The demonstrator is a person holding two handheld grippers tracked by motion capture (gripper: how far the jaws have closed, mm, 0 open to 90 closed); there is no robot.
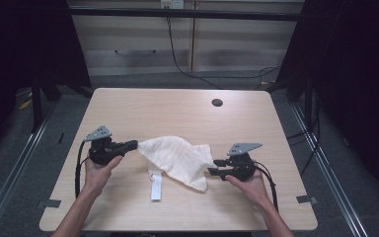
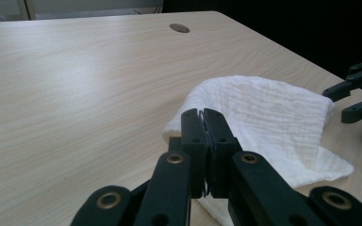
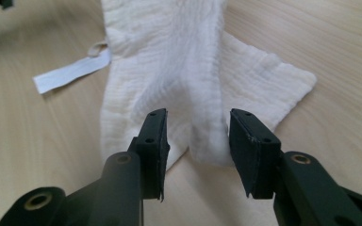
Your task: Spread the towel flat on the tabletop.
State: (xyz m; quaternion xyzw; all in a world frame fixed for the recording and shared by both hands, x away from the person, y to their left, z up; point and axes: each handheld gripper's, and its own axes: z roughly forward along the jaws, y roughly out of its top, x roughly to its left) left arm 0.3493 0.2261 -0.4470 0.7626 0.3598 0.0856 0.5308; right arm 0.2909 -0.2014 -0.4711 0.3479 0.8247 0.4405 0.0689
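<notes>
Pale wood table (image 1: 128,108) under me, with a round hole (image 1: 217,102) near its far edge and a dark floor around it. I see the white cloth (image 1: 180,158) lying mid-table, stretched between my two grippers, its white strap (image 1: 156,186) trailing toward my side. My left gripper (image 1: 133,144) is clamped tight on the cloth's left corner; in the left gripper view the jaws meet with fabric pinched between them (image 2: 206,120). My right gripper (image 1: 216,167) sits at the cloth's right end, jaws parted; in the right gripper view a fold of cloth (image 3: 202,84) lies between the pads (image 3: 154,136) without being pressed.
</notes>
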